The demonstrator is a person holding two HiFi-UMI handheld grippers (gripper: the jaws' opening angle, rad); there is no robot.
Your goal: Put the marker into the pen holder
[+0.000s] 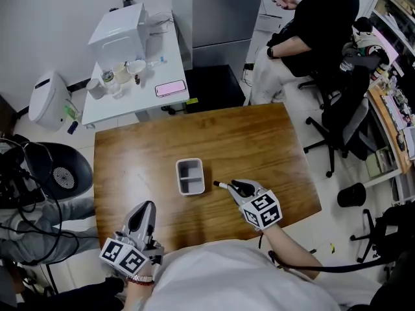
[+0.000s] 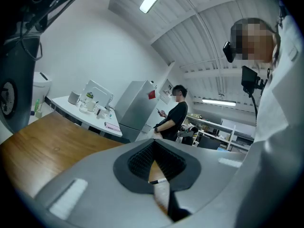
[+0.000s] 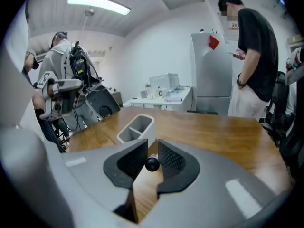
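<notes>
A big brown wooden tabletop (image 1: pixel 259 141) fills the middle of the head view. Behind it stands a small white table (image 1: pixel 139 76) with a pink phone (image 1: pixel 170 88) on it. A grey fridge (image 3: pixel 211 75) has a red tag (image 3: pixel 213 42) – its print is too small to read.

The left gripper (image 1: pixel 143 207) sits over the near edge of the tabletop. Its fingers are pressed together at the tips with nothing in them. The right gripper (image 1: pixel 238 187) is further in, and its fingers are closed around the back end of the marker (image 1: pixel 224 186).

Each gripper has a cube (image 1: pixel 262 211) with black-and-white squares, not words.

The grey pen holder (image 1: pixel 190 176) stands near the middle, with two boxes inside. The marker is just to its right – not in it, tip pointing at it.
</notes>
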